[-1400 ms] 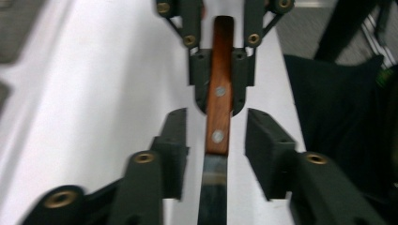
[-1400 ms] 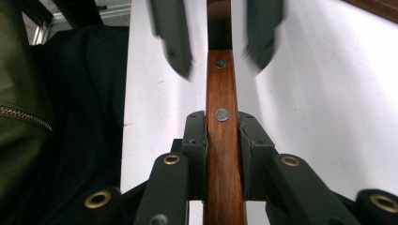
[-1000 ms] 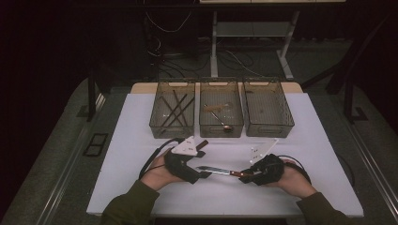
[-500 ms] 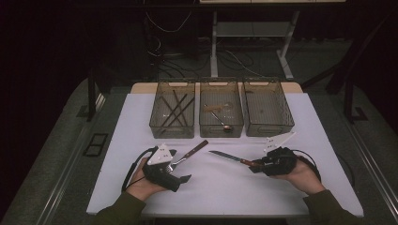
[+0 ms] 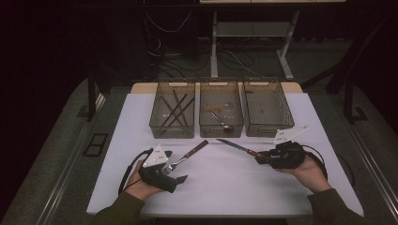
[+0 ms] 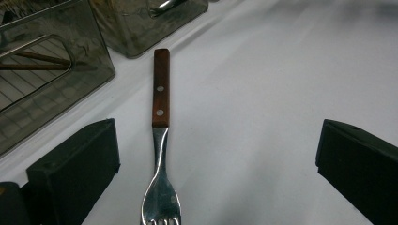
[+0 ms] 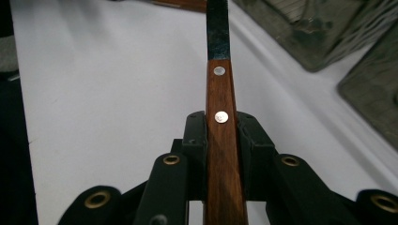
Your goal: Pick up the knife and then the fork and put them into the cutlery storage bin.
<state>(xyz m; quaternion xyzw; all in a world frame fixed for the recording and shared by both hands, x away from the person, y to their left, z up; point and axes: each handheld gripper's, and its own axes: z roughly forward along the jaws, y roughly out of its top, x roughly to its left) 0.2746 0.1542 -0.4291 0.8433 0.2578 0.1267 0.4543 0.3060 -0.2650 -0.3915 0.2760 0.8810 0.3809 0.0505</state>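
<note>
Three clear bins stand in a row at the far side of the table, holding what appear to be sticks and cutlery. Left tongs now gape wide, just opened; the fork lies free between them, handle toward the bins. Right tongs, lifted since a second ago, clamp the knife by its wooden handle, blade pointing left and away.

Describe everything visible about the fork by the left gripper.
The fork has a shiny metal neck and tines and a reddish-brown wooden handle with two metal rivets. It lies flat on the white table, handle pointing toward the trays, tines toward the left gripper. The gripper's jaws, having just opened, stand wide on either side; neither pad touches it.
</note>
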